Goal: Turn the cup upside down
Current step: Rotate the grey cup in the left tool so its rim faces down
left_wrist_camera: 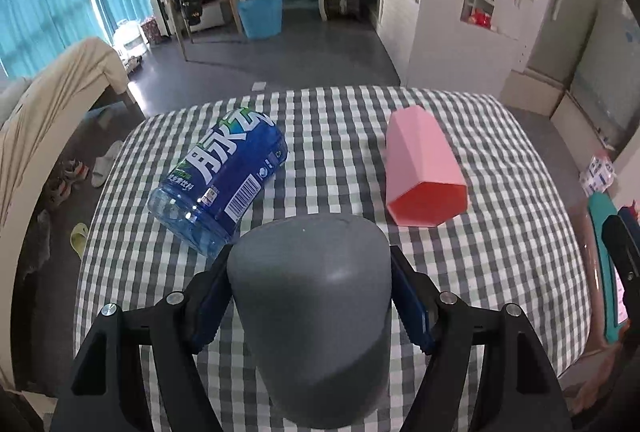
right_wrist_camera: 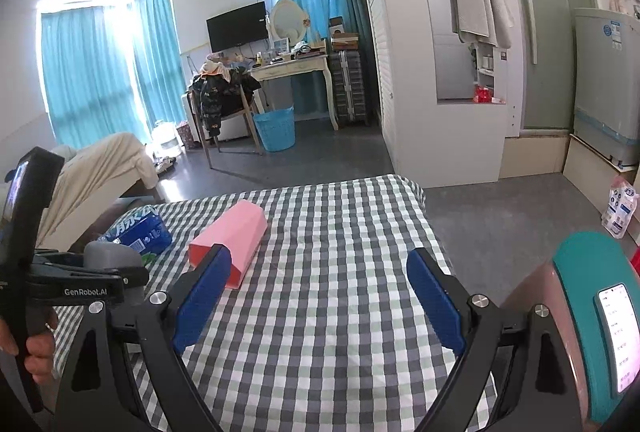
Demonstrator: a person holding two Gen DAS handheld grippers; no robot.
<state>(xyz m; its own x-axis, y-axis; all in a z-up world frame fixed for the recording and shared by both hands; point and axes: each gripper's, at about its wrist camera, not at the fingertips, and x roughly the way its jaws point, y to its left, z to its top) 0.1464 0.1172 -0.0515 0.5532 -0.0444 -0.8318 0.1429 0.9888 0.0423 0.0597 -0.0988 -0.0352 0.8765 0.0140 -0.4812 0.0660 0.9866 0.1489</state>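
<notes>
Clamped between the left gripper (left_wrist_camera: 310,296) fingers, the grey cup (left_wrist_camera: 316,316) should settle squarely onto the tabletop (left_wrist_camera: 500,232) before release, while the right gripper (right_wrist_camera: 320,296) gapes empty.

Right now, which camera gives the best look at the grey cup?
The left wrist view: the grey cup fills the foreground, clamped between the left gripper's fingers. The right wrist view shows only a sliver of it at the left edge, behind the left gripper.
</notes>
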